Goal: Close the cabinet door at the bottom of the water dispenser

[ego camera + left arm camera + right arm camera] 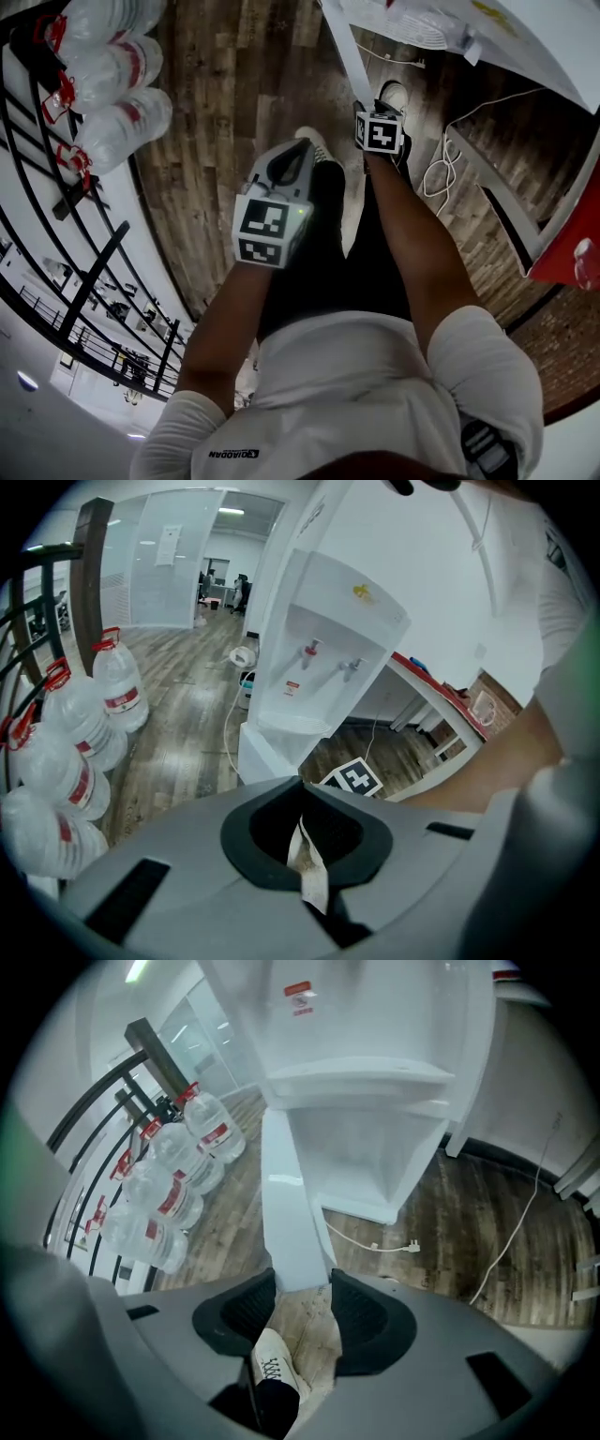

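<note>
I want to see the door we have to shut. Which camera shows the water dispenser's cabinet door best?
The right gripper view: the cabinet door stands wide open, full length. The head view shows only its thin edge; the left gripper view, a low white piece.

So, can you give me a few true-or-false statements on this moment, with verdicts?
1. The cabinet door under the water dispenser stands open. True.
2. The right gripper has its jaws shut. False: they stand wide apart.
3. Water bottles are piled beside the dispenser. True.
4. The plug sits in a socket. False: it lies loose on the floor.
</note>
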A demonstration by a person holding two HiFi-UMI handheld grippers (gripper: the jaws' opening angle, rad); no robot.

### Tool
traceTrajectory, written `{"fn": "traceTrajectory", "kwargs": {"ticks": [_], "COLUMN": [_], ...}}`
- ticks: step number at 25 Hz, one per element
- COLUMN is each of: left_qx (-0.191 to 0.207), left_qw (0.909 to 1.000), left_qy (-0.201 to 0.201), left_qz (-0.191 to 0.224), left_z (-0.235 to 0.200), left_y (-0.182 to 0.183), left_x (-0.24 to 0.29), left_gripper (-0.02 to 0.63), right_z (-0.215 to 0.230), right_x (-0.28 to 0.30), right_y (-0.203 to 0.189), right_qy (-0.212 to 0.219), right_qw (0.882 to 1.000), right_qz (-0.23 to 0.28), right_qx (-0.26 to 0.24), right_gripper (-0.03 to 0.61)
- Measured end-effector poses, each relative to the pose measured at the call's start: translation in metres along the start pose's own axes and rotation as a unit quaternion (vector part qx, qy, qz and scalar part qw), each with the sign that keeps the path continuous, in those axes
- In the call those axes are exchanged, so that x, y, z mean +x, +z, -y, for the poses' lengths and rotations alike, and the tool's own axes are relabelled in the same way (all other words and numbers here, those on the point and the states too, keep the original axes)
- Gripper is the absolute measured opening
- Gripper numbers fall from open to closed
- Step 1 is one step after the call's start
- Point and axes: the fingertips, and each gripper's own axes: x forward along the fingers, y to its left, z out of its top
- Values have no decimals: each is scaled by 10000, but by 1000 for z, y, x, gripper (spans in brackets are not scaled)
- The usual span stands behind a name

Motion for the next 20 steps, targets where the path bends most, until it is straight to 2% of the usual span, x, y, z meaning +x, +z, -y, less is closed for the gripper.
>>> {"fn": "traceTrajectory", "kwargs": {"ticks": [6,11,20], "left_qx": [100,225,279], "left_qw": [9998,9994,9988], "left_qy": [-109,-137,-138], "left_qz": [-126,-226,-380], "left_z": [20,28,48], "left_y": [12,25,36], "left_x": [29,45,70], "left_gripper": [-3,-3,-3], "right_z": [66,108,155], "right_x": [-11,-15,-15], "right_y": [22,44,84], "right_qy": [-139,-234,-254], "right_qw": [9995,9989,9971], "right_qz": [136,380,549], "right_qx": [-230,142,453], "right_gripper": [192,192,190]}}
